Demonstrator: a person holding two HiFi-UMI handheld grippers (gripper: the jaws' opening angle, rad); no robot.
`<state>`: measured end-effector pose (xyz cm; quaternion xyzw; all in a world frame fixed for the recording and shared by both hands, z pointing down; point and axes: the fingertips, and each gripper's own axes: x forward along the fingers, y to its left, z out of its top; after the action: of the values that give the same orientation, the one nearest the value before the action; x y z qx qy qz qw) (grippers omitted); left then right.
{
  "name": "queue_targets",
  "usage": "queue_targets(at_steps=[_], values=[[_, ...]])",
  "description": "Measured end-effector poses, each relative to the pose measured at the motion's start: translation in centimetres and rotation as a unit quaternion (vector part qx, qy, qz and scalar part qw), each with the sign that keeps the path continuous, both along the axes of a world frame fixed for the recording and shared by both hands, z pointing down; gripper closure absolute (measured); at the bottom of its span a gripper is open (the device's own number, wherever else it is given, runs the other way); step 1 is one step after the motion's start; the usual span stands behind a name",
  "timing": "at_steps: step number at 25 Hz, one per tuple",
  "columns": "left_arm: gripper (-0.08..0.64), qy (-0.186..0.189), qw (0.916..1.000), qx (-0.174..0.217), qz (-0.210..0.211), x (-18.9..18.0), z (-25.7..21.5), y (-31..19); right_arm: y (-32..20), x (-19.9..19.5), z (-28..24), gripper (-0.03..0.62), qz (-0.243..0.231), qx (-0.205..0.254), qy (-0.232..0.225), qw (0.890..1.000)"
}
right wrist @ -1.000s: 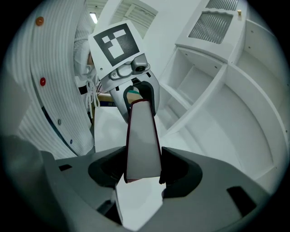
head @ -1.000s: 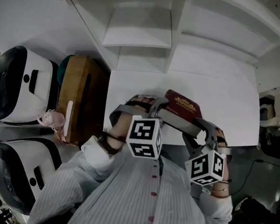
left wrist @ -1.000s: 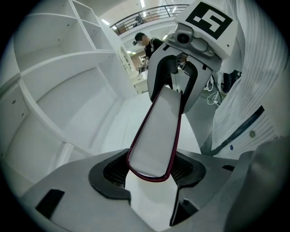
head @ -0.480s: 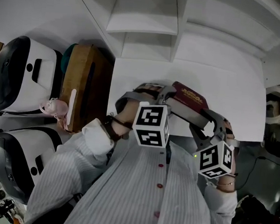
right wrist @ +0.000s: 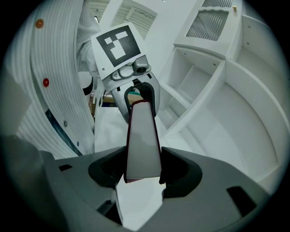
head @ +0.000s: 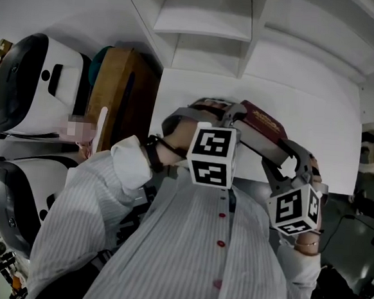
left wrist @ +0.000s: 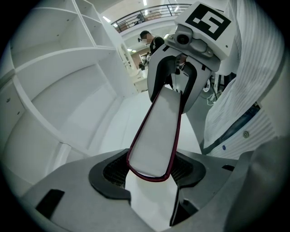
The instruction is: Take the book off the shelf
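Red-covered book point(head: 264, 123) off the shelf point(head: 203, 31), above the white desk point(head: 325, 118) — clamped end to end by left gripper point(left wrist: 152, 168) and right gripper point(right wrist: 142, 174), each closed on one edge. Likely hazards: uneven pull or slackened jaws — slip, twist, drop.

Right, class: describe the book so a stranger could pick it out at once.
Below the white shelf unit lies a white tabletop. Over it, the left gripper and right gripper clamp a book by opposite ends. Its dark red cover and white page edges mark it out.
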<state>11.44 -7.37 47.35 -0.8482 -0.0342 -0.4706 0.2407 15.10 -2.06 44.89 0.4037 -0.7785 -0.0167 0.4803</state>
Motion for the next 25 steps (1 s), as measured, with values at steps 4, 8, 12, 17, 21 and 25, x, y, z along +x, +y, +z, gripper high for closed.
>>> queue_targets(at_steps=[4, 8, 12, 17, 21, 25], values=[[0.296, 0.001, 1.0, -0.003, 0.002, -0.04, -0.3, 0.0, 0.03, -0.07, -0.24, 0.359, -0.002, 0.0, -0.003, 1.0], [0.296, 0.0, 1.0, -0.004, 0.002, -0.05, -0.41, 0.04, 0.0, -0.04, -0.43, 0.359, -0.004, 0.002, -0.002, 1.0], [0.296, 0.0, 1.0, -0.005, 0.001, -0.09, -0.36, 0.12, 0.14, -0.17, -0.28, 0.359, -0.005, 0.0, -0.007, 1.0], [0.296, 0.001, 1.0, -0.001, 0.003, -0.07, -0.41, 0.07, 0.21, -0.21, -0.13, 0.36, -0.004, 0.0, -0.008, 1.0], [0.296, 0.003, 1.0, 0.001, 0.006, 0.0, -0.5, 0.04, 0.15, -0.09, -0.3, 0.36, 0.0, 0.003, -0.003, 1.0], [0.296, 0.004, 0.9999, 0.002, 0.01, 0.12, -0.64, -0.01, 0.2, -0.12, -0.37, 0.36, 0.003, 0.003, -0.006, 1.0]])
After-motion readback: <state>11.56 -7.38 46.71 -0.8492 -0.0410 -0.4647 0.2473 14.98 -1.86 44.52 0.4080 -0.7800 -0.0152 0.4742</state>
